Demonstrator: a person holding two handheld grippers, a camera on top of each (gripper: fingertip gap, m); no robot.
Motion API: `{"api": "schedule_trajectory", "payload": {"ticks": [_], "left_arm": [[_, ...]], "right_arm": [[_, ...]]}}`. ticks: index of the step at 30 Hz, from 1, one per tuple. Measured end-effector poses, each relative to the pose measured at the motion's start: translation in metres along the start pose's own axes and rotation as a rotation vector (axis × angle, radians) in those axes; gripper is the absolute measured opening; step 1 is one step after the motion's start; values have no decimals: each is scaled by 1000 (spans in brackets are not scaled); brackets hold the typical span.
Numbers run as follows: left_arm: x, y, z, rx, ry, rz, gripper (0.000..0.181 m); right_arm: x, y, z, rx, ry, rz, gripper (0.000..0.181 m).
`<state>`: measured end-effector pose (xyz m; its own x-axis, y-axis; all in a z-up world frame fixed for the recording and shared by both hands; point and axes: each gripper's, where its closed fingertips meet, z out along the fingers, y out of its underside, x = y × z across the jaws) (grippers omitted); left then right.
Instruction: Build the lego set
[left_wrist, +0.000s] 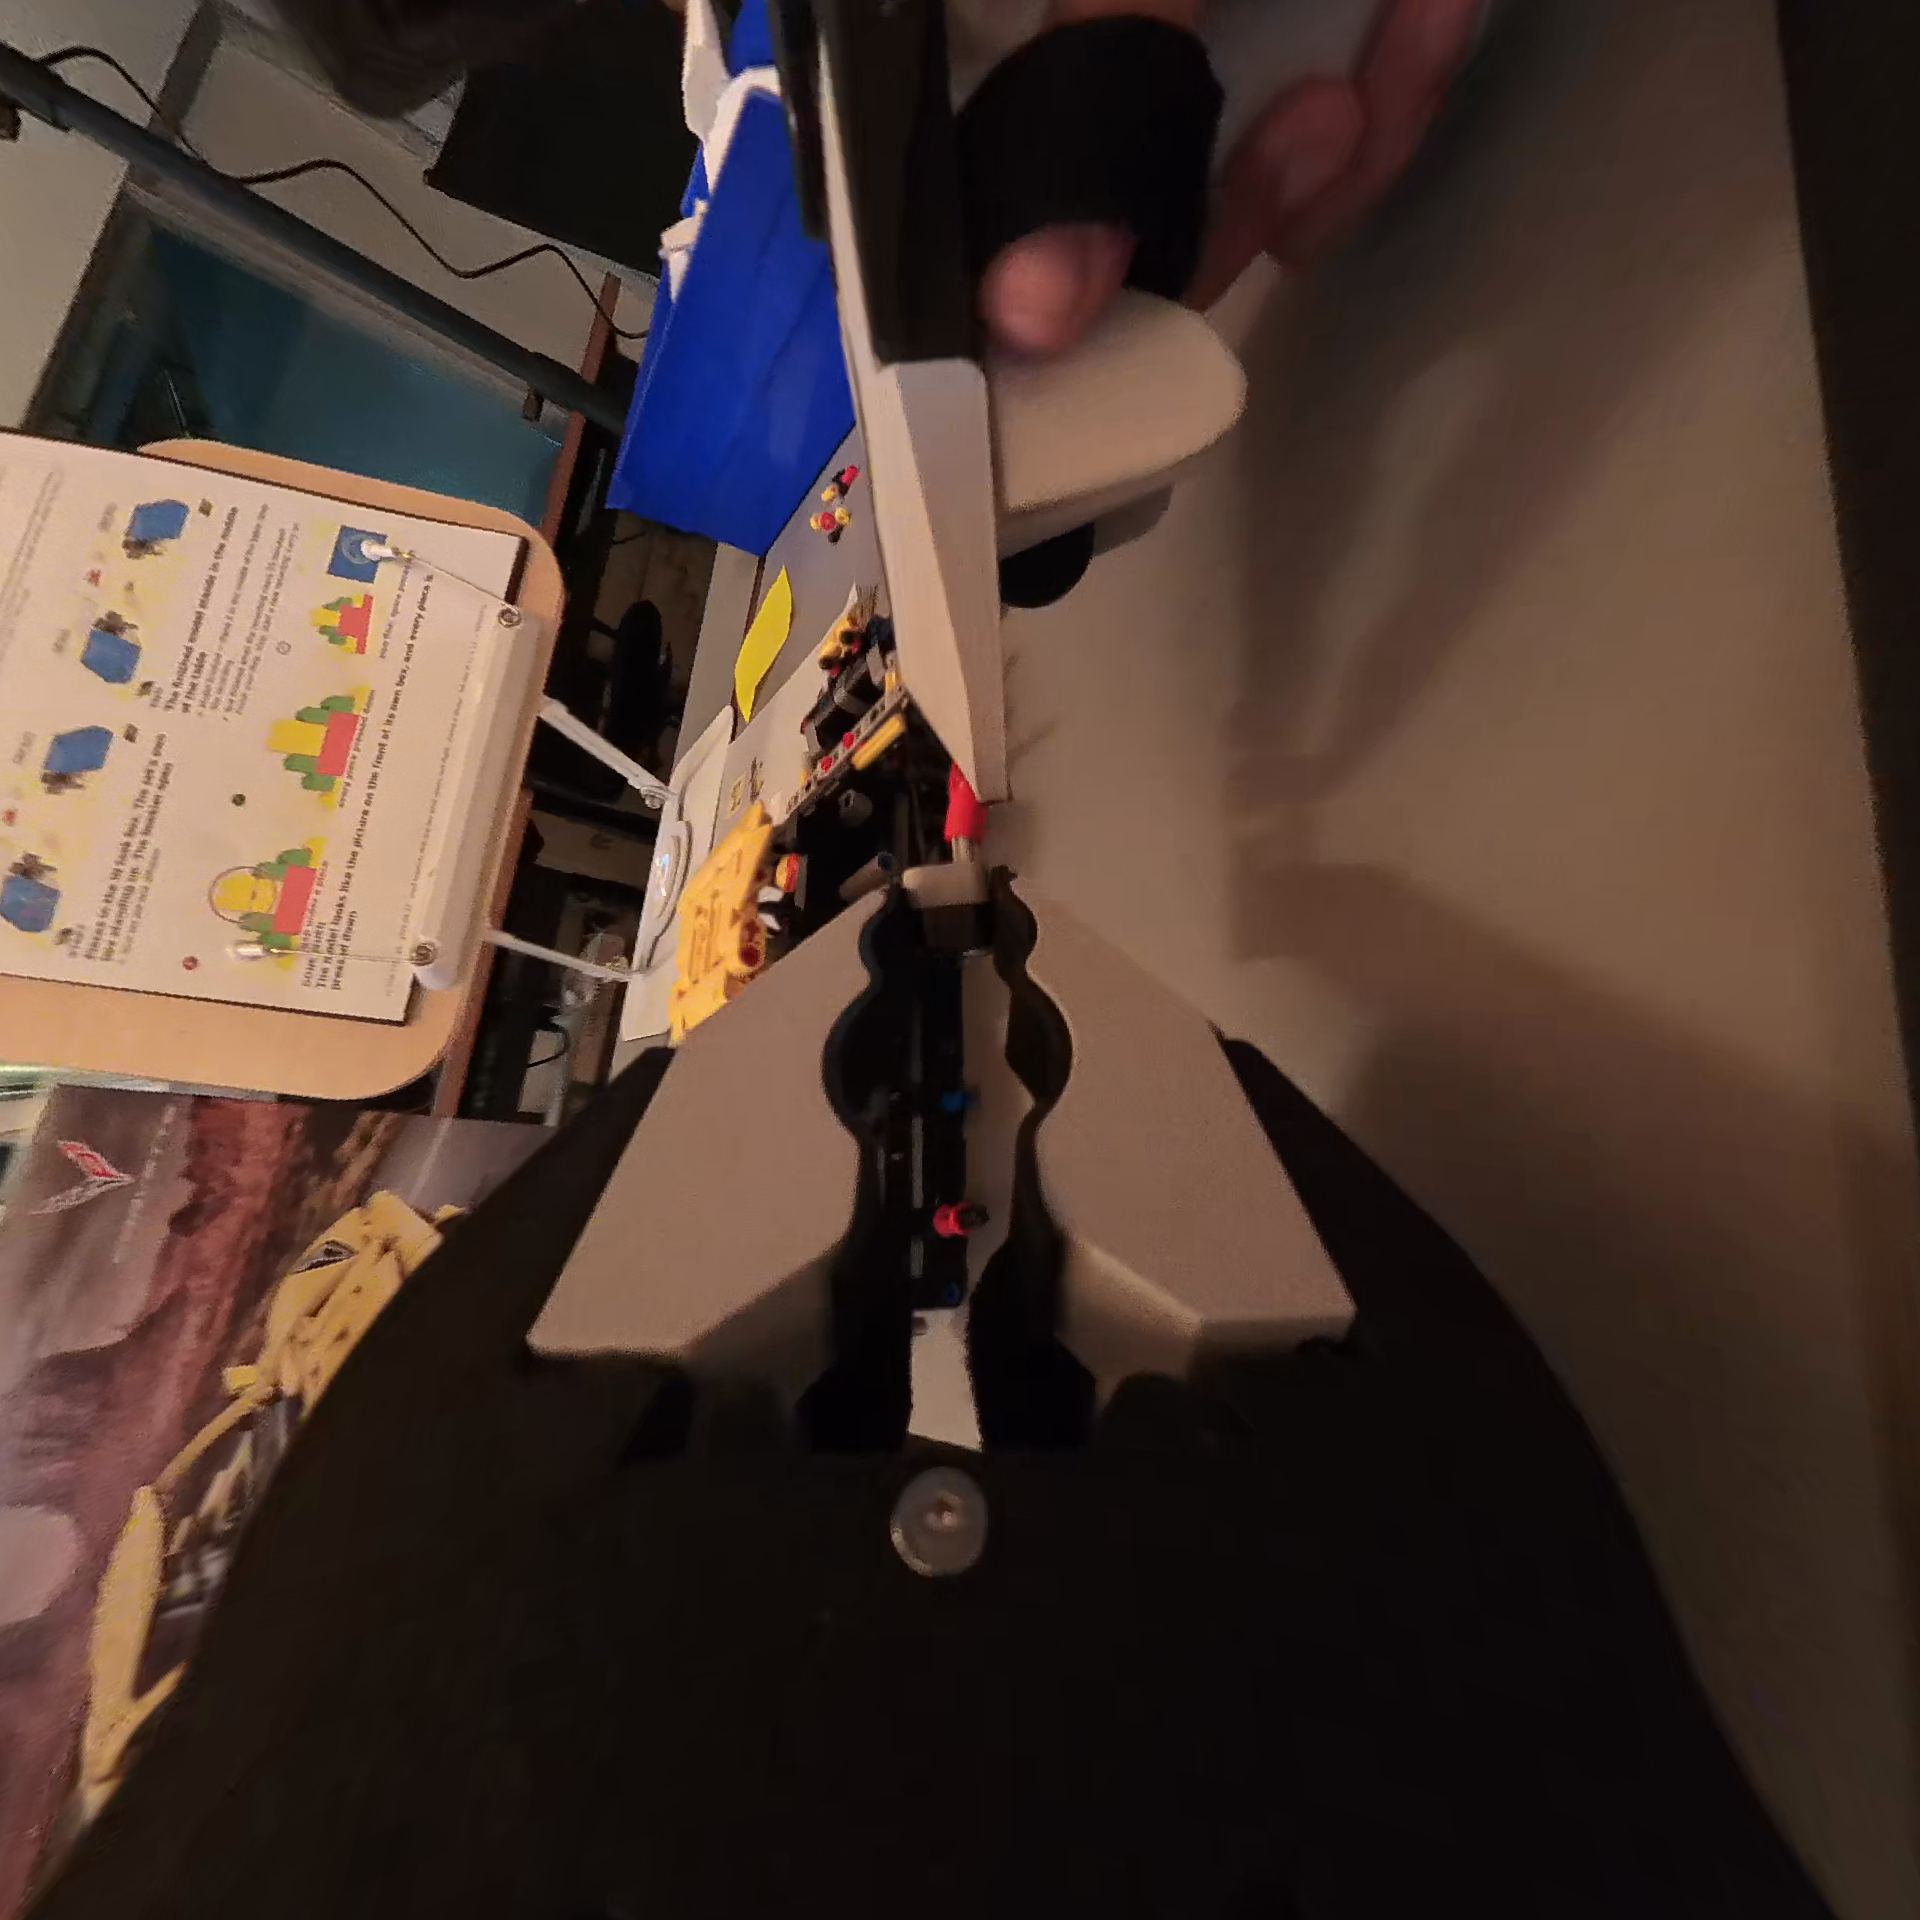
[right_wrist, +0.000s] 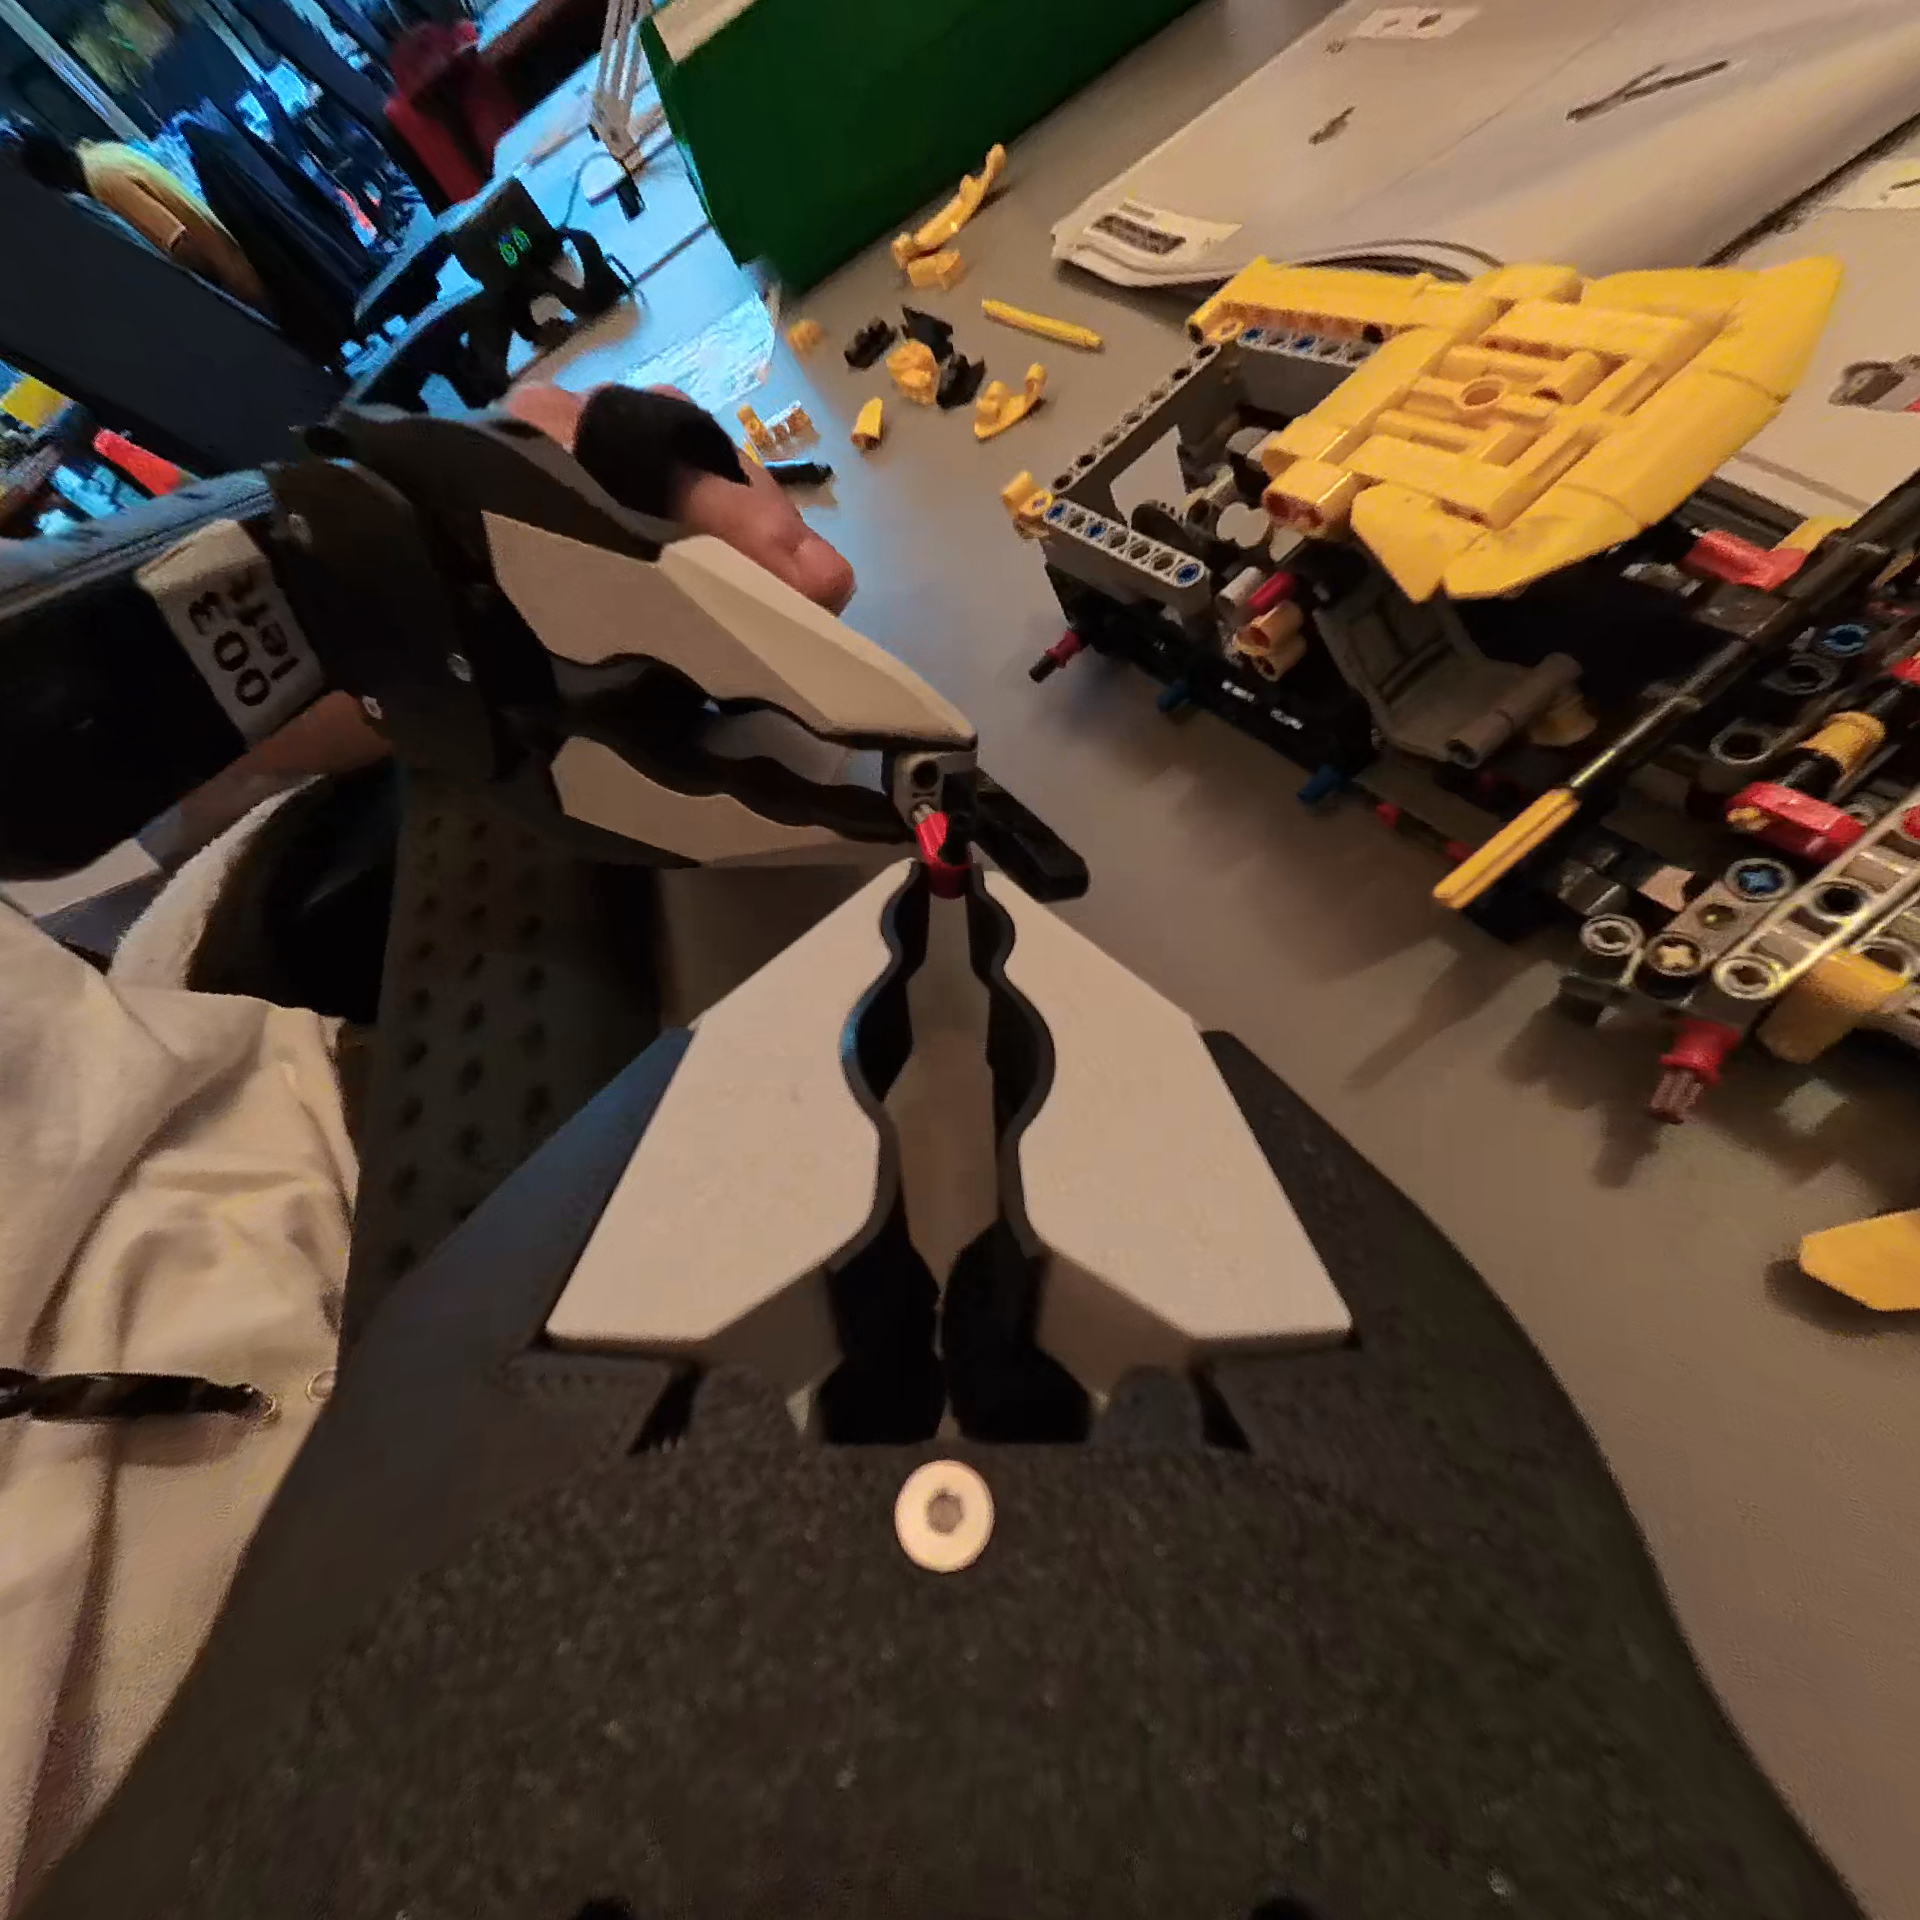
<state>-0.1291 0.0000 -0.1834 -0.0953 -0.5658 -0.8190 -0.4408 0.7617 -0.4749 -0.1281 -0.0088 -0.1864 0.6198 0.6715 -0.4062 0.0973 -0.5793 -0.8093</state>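
My left gripper (left_wrist: 943, 896) is shut on a small grey connector (left_wrist: 940, 883) with a black part on it. In the right wrist view this gripper (right_wrist: 951, 771) comes in from the left, holding the connector (right_wrist: 921, 774) above the table. My right gripper (right_wrist: 941, 875) is shut on a red pin (right_wrist: 939, 844), whose tip touches the underside of the connector. In the left wrist view the right gripper (left_wrist: 982, 798) comes down from above with the red pin (left_wrist: 961, 805). The yellow and black car model (right_wrist: 1455, 499) stands on the grey table (right_wrist: 1299, 1091) at the right, and it also shows in the left wrist view (left_wrist: 831, 748).
Loose yellow and black parts (right_wrist: 935, 364) lie behind the grippers, in front of a green box (right_wrist: 883, 125). An instruction booklet (right_wrist: 1455, 156) lies behind the model. A sheet on a wooden stand (left_wrist: 239, 727), a blue box (left_wrist: 748, 343) and the set's box (left_wrist: 156, 1351) are also there. Left and right tips are no more than a few centimetres apart.
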Motion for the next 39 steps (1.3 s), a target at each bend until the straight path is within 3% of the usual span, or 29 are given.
{"api": "schedule_trajectory", "payload": {"ticks": [6, 12, 15, 22, 32, 37, 39], "left_arm": [[-4, 4, 4, -60, -47, 55, 15], [4, 13, 8, -106, 5, 36, 15], [4, 11, 7, -92, 5, 9, 14], [-4, 0, 5, 27, 77, -286, 14], [-27, -10, 1, 116, 31, -481, 14], [-29, -13, -1, 139, 32, -496, 14], [-26, -11, -1, 116, 16, -411, 14]], "right_arm": [[5, -5, 0, 27, 31, 24, 6], [13, 1, 7, -18, 149, -7, 7], [12, -2, 6, 6, 96, 79, 6], [6, -14, -3, 122, -61, 270, 6], [0, -34, -11, 320, -340, 624, 6], [-3, -37, -13, 340, -392, 653, 6], [-2, -34, -10, 313, -357, 621, 6]]}}
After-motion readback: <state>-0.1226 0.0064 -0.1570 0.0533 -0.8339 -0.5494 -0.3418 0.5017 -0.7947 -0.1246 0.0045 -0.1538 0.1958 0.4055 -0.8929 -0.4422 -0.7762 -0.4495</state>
